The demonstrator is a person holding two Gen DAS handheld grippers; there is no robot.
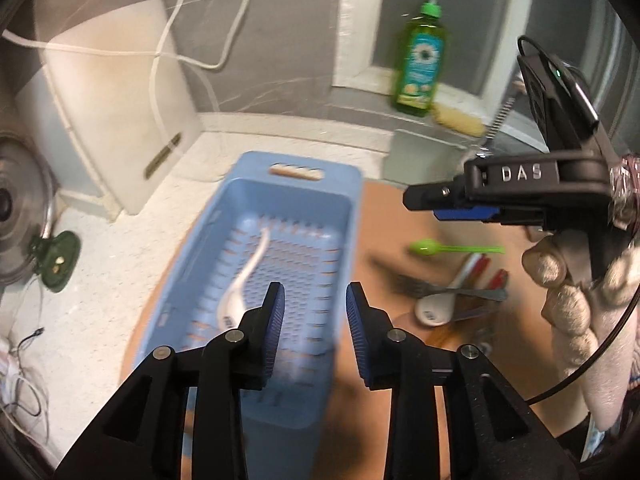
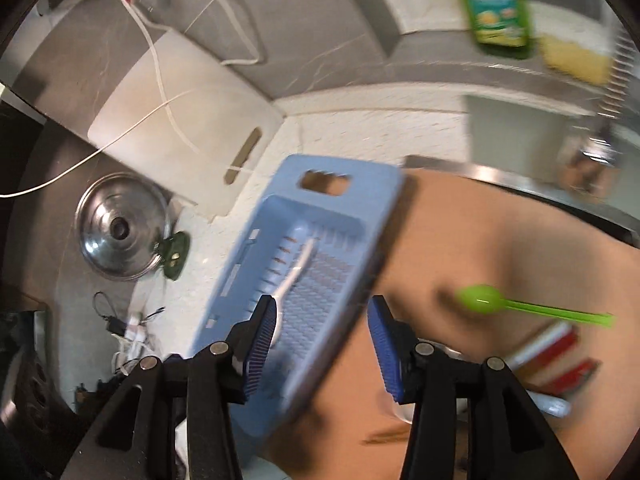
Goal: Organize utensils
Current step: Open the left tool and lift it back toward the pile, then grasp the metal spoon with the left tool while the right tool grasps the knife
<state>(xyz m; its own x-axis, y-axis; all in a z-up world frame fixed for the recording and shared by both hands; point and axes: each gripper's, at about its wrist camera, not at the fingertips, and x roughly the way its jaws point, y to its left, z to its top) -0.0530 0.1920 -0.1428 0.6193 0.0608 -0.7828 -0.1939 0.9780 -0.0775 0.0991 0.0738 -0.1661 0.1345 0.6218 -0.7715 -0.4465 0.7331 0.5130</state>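
Observation:
A blue slotted basket (image 1: pixel 256 208) lies on a brown board (image 1: pixel 384 240), and a white spoon (image 1: pixel 248 276) lies inside it. My left gripper (image 1: pixel 315 320) hangs open above the basket's near end with nothing between its fingers. To the right on the board lie a green spoon (image 1: pixel 428 247), a metal fork (image 1: pixel 440 286), another white spoon (image 1: pixel 436 308) and red-handled utensils (image 1: pixel 496 280). My right gripper (image 2: pixel 322 328) is open and holds nothing, over the basket's (image 2: pixel 360 200) right rim. The green spoon (image 2: pixel 484 300) lies off to its right. A hand (image 1: pixel 560 280) holds that gripper's body.
A green soap bottle (image 1: pixel 420 64) and a yellow sponge (image 1: pixel 460 120) stand on the back ledge. A white cutting board (image 1: pixel 112 100) leans against the wall at the left. Beside it sit a steel pot lid (image 1: pixel 20 212) and loose cables (image 1: pixel 24 380).

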